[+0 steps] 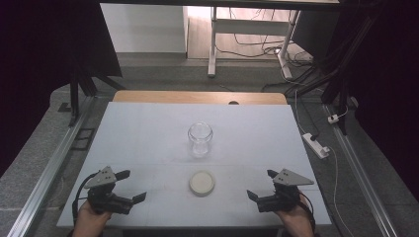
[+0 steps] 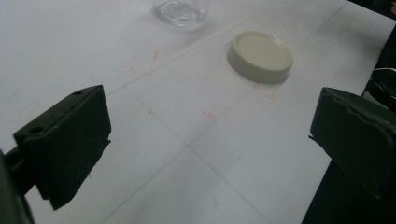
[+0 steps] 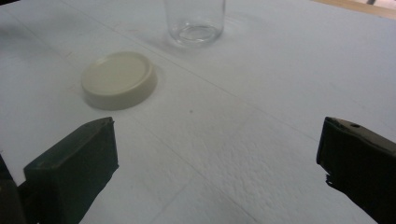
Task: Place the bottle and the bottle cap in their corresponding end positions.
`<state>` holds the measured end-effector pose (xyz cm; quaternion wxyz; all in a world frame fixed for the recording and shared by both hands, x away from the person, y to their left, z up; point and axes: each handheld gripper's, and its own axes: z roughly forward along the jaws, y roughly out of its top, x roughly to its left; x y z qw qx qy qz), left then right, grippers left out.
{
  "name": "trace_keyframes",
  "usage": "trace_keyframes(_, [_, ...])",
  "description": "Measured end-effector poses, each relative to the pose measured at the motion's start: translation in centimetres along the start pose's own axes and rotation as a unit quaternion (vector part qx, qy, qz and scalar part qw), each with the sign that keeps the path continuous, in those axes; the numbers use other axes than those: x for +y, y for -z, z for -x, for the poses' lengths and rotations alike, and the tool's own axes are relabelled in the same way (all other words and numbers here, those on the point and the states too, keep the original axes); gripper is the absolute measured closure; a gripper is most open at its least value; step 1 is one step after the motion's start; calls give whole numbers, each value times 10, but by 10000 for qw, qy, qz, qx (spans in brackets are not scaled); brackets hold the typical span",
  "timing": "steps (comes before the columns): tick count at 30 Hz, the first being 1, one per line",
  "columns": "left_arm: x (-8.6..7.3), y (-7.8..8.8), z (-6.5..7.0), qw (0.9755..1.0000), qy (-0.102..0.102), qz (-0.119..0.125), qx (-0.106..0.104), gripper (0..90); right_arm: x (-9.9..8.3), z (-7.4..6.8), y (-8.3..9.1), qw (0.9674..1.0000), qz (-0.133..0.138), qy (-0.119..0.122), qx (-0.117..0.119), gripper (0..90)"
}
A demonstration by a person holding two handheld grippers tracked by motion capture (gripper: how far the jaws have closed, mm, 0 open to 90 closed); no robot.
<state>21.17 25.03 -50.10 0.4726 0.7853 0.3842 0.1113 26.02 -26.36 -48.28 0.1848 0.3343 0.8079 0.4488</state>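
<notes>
A clear glass jar (image 1: 200,138) stands upright and uncapped at the middle of the white table (image 1: 148,133). Its cream round lid (image 1: 202,182) lies flat on the table a little nearer to me. My left gripper (image 1: 131,186) rests at the front left, open and holding nothing, left of the lid. My right gripper (image 1: 262,183) rests at the front right, open and holding nothing too. In the left gripper view the lid (image 2: 260,56) lies ahead and the jar's base (image 2: 180,11) is farther off. The right gripper view has the lid (image 3: 118,79) ahead to the left and the jar (image 3: 194,21) beyond.
The table's wooden far edge (image 1: 197,97) has a small dark hole. A white power strip (image 1: 316,145) and cables lie on the floor at the right. Metal rails (image 1: 44,173) run along both sides of the table. A white desk frame (image 1: 249,29) stands behind.
</notes>
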Motion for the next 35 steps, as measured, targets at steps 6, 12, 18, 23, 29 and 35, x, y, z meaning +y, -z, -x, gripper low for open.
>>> trace_keyframes(6, [-15,16,-3,9996,172,16,230,0,-11,6,13,9996,-45,-153,-243,0])
trace_keyframes(12, [-28,28,-6,9984,288,-41,479,0,-20,10,24,9988,-77,-315,-379,0])
trace_keyframes(18, [-37,35,-7,9964,274,-206,769,0,-26,11,30,9980,-197,-349,-492,0])
trace_keyframes(23, [-45,37,-8,9943,273,-425,937,0,-30,11,33,9973,-287,-409,-537,0])
trace_keyframes(29, [-49,42,-9,9935,380,-437,985,0,-35,13,37,9964,-355,-519,-563,0])
trace_keyframes(35, [-50,43,-10,9934,444,-432,963,0,-37,14,41,9962,-328,-596,-544,0])
